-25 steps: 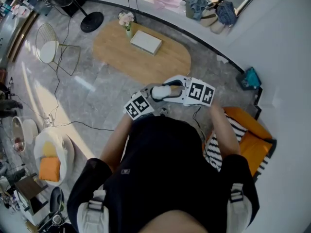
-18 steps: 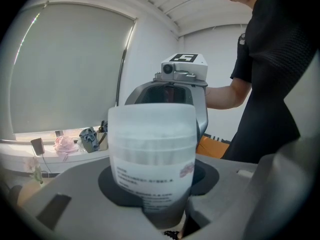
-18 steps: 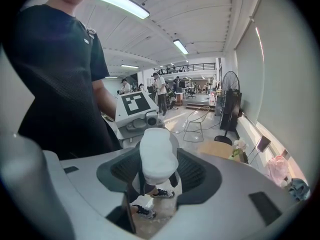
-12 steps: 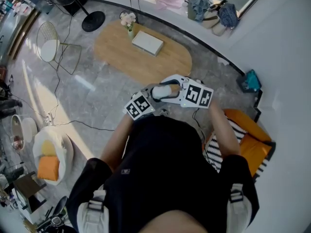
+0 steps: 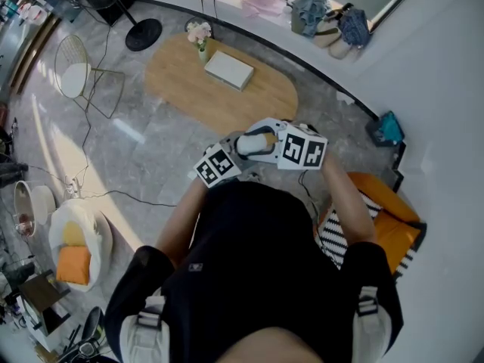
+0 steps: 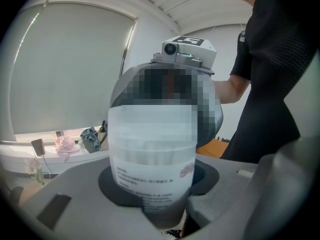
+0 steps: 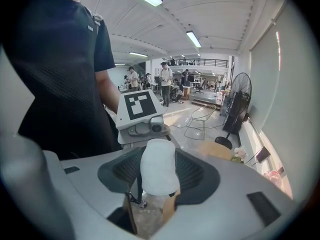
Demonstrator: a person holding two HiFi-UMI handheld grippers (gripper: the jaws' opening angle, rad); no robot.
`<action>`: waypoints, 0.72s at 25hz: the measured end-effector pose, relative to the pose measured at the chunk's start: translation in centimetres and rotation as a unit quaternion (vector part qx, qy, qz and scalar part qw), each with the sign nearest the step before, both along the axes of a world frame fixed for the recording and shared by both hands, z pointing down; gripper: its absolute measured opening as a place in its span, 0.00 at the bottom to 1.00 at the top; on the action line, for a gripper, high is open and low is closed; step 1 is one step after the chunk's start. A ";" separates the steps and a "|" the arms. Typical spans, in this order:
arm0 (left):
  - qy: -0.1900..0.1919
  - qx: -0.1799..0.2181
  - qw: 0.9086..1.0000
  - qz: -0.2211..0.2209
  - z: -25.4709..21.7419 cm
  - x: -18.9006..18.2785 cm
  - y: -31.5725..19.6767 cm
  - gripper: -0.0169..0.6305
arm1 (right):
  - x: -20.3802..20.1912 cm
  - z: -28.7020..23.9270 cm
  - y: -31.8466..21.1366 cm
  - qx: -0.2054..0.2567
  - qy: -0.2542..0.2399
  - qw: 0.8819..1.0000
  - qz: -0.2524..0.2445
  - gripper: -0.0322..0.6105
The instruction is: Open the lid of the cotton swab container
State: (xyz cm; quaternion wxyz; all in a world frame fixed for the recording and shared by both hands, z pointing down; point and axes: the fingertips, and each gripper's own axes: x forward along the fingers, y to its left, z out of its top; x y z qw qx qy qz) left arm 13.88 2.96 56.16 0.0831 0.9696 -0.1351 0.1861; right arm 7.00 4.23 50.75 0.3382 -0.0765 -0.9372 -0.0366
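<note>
I hold the cotton swab container [image 5: 254, 144] in front of my chest, between the two grippers. In the left gripper view it is a translucent tub with a printed label [image 6: 152, 159], upright, and my left gripper [image 6: 161, 204] is shut on its lower body. Its top is hidden by a mosaic patch, and behind that shows the right gripper's marker cube [image 6: 189, 43]. In the right gripper view the white lid [image 7: 159, 165] sits between the ribbed pads of my right gripper [image 7: 159, 184], whose jaws are closing, the pads meeting the lid's sides. The left gripper's cube [image 7: 139, 105] faces it.
On the floor ahead stands an oval wooden table [image 5: 249, 100] with a white box [image 5: 228, 66] and a flower vase [image 5: 198, 35]. To the left are a wire chair [image 5: 76, 70] and a fan base [image 5: 144, 32], to my right an orange striped cushion [image 5: 382, 218].
The right gripper's marker cube has shifted a little left, toward the left gripper. The left gripper and the container stay where they were.
</note>
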 end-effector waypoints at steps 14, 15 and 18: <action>0.014 0.000 1.000 0.018 -0.5 -2.7 -2.9 0.32 | -2.9 -0.4 -3.2 -0.031 0.016 0.999 0.010 0.36; 0.012 0.004 1.000 0.019 -0.5 -3.1 -3.3 0.32 | -3.3 -0.5 -3.5 -0.037 0.016 0.999 0.011 0.36; -0.011 0.023 0.999 0.030 0.0 -4.2 -3.9 0.32 | -4.2 -0.5 -4.2 -0.058 0.015 0.998 0.016 0.35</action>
